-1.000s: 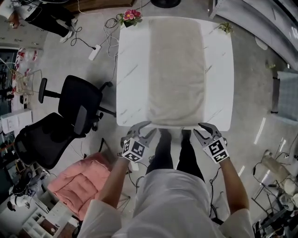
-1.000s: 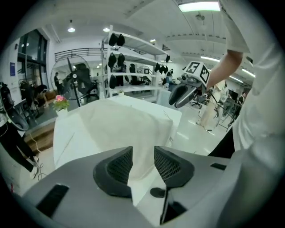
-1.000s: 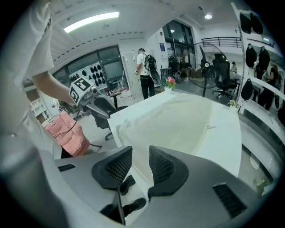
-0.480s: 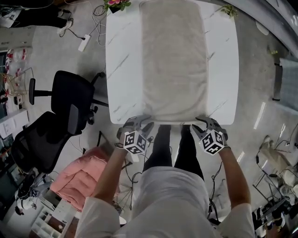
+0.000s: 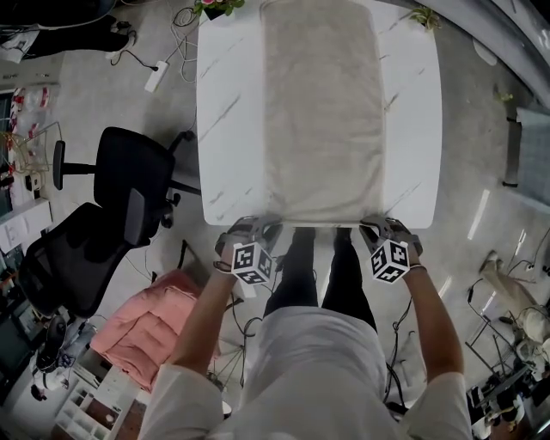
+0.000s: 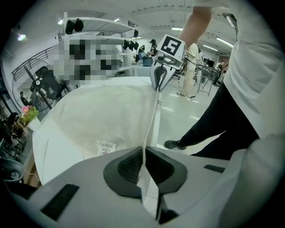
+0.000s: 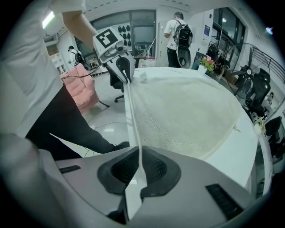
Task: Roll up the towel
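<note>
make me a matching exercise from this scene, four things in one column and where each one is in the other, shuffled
Things:
1. towel
2. black office chair
3. pink cushion
4. pink flowers

Places (head view):
A. on the floor by the person's left arm
B. at the table's far left corner
C. spread flat down the middle of the white table
D. standing on the floor off the table's left edge

Pairs: 1-C, 2-D, 3-A, 4-B
</note>
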`<state>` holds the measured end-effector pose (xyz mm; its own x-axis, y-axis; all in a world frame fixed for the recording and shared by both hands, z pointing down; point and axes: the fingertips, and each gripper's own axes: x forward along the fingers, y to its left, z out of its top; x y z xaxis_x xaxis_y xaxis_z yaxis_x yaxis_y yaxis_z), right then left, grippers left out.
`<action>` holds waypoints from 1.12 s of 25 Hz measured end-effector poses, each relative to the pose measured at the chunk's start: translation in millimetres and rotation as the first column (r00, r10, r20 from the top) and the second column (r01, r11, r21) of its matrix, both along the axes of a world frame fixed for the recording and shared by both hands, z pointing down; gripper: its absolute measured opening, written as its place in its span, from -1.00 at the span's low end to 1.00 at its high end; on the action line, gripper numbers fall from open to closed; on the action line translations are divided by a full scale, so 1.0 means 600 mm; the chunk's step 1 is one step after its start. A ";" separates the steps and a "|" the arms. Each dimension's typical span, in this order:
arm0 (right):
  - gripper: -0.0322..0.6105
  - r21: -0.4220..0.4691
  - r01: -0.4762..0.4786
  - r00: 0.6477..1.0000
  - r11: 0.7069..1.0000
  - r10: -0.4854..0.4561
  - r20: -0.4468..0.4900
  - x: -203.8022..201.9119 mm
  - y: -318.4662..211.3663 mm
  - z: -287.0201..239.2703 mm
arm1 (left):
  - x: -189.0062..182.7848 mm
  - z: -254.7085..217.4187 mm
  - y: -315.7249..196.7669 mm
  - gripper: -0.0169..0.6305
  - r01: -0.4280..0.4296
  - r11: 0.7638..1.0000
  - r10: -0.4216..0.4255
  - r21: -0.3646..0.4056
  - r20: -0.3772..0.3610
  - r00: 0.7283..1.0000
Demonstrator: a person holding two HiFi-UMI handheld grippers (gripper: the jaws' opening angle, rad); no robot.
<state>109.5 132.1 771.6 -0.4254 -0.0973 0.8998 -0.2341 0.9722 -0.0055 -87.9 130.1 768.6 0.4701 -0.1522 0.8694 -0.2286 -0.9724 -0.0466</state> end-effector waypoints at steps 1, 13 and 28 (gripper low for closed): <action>-0.81 -0.006 0.006 1.000 1.000 -0.006 -0.001 0.000 0.008 -0.001 | 0.000 -0.002 0.009 -0.83 -0.006 1.000 0.006 -0.008 0.000 1.000; -0.80 -0.104 0.024 0.999 0.994 -0.019 0.046 -0.015 0.031 -0.055 | -0.013 -0.053 0.043 -0.82 -0.041 0.988 0.041 -0.151 -0.006 0.999; -0.76 -0.005 -0.102 0.995 0.995 0.102 -0.006 -0.014 -0.136 -0.024 | -0.025 -0.020 -0.117 -0.75 0.058 0.994 -0.051 -0.095 0.079 0.996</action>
<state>101.2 50.3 757.0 -0.4088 -0.1351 0.9026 -0.3319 0.9433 -0.0091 -103.0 60.1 756.7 0.3954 -0.0894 0.9141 -0.2810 -0.9593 0.0277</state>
